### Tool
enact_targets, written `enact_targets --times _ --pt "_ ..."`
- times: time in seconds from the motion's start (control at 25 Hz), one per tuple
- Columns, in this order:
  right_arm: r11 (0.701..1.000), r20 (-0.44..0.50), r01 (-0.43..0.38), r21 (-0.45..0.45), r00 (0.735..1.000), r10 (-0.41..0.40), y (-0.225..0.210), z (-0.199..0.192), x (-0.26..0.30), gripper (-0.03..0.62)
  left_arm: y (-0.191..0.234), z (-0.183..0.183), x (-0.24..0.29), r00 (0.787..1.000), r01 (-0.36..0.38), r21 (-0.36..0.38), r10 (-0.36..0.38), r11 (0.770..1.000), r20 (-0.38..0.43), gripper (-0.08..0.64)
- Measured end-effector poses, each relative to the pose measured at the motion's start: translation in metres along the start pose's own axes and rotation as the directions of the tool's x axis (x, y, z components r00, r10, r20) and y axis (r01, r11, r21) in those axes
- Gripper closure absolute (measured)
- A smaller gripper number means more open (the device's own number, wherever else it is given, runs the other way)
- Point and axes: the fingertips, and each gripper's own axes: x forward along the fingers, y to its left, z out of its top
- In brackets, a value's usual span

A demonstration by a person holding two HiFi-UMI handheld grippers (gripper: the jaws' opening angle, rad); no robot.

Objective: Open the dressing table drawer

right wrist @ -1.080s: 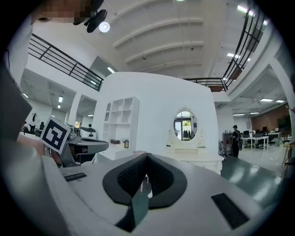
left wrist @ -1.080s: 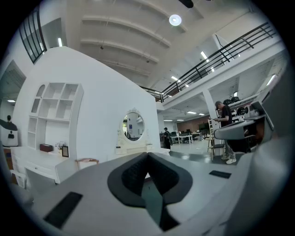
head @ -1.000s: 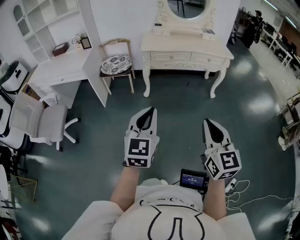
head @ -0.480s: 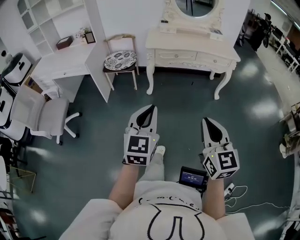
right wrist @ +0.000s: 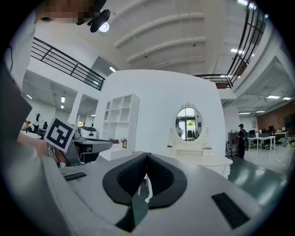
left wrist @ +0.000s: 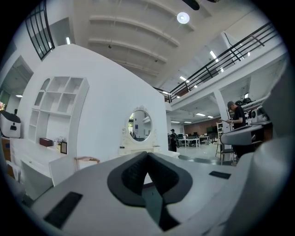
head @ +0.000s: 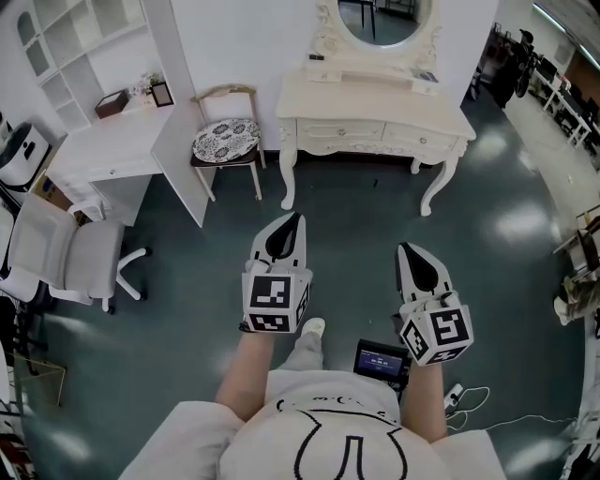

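Claws: left claw (head: pixel 294 221), right claw (head: pixel 407 251) together, empty (levelled for reaching).
Drawer: dressing table drawer (head: pixel 342 130) shut, well ahead.

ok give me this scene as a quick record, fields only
dressing table: cream, curved legs, against the far wall
drawers: two in the front, both look closed
mirror: oval, at the table's back
left claw: shut, empty, pointing toward the table
right claw: shut, empty, pointing the same way
gap: bare floor between claws and table, nothing touched
chair: left of the table, patterned seat
desk: white, further left
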Motion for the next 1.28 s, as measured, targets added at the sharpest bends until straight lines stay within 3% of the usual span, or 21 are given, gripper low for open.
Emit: enact_targets --times 0.68,1.28 --pt "1.0 -0.002 0.011 -0.019 1.0 -0.011 -0.063 0.007 0.146 0.572 0.039 0.005 0.158 0.991 0.126 -0.027 -0.127 0.992 -0.033 0.541" --pt "1.0 -0.003 -0.02 -0.016 1.0 0.02 -0.083 0.004 0.219 0.574 0.06 0.003 0.228 0.983 0.18 -0.062 -0.182 0.982 -0.033 0.541"
